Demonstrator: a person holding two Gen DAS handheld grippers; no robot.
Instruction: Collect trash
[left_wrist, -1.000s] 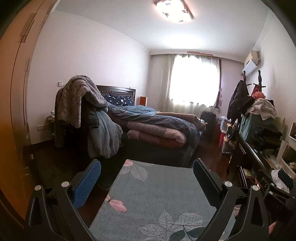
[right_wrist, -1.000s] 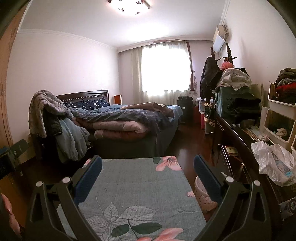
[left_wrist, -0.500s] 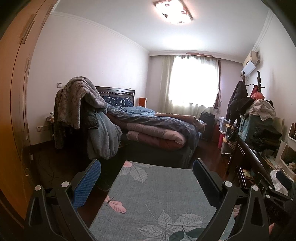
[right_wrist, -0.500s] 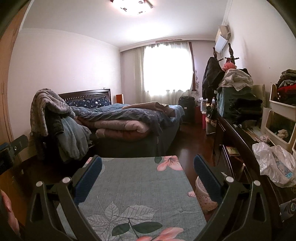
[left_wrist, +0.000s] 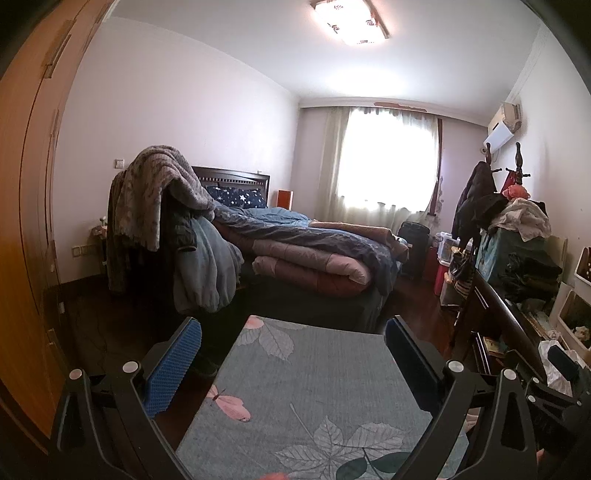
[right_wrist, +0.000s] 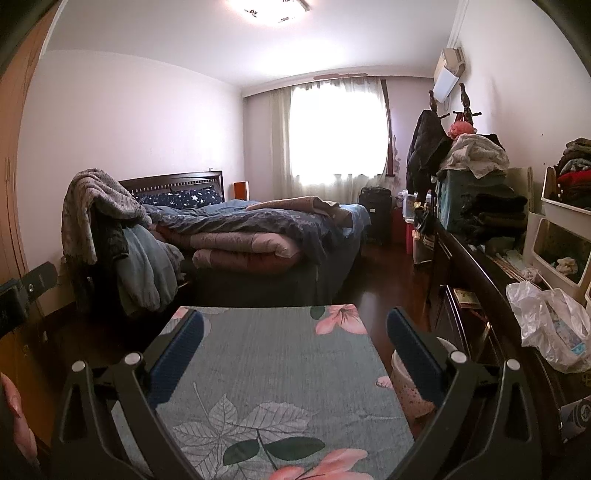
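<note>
Since a second ago both my tongs have tipped slightly downward, so the bed and window sit a little lower in each view and the flowered cloth reaches less far up between the fingers; nothing in the room itself has shifted. My left gripper (left_wrist: 293, 341) stands wide with nothing between its blue, dimpled rubber pads, and my right gripper (right_wrist: 295, 334) is spread just as wide and just as bare. Beneath both lies a grey-green woven cloth (right_wrist: 273, 362) printed with veined leaves and pink blossoms, flat and square-cornered. Just beside its right edge, low on the floor, sits a small pale speckled bin (right_wrist: 410, 391), partly hidden by my right finger. On the dark wooden sideboard (right_wrist: 476, 273) to the right rests a crumpled, translucent white plastic bag (right_wrist: 550, 328) with a bluish packet showing through it; its print is too small to read. That bag is the nearest trash-like thing, well apart from both grippers. Behind it stand white open-fronted bins (right_wrist: 561, 229) of folded clothes. Farther off, the bed (right_wrist: 258, 236) carries rolled pink and blue quilts and a star-print pillow against a dark headboard, with a shaggy grey throw (left_wrist: 155, 192) draped over a chair at its near corner. At the back, pale curtains glow over the window (right_wrist: 332, 136).
</note>
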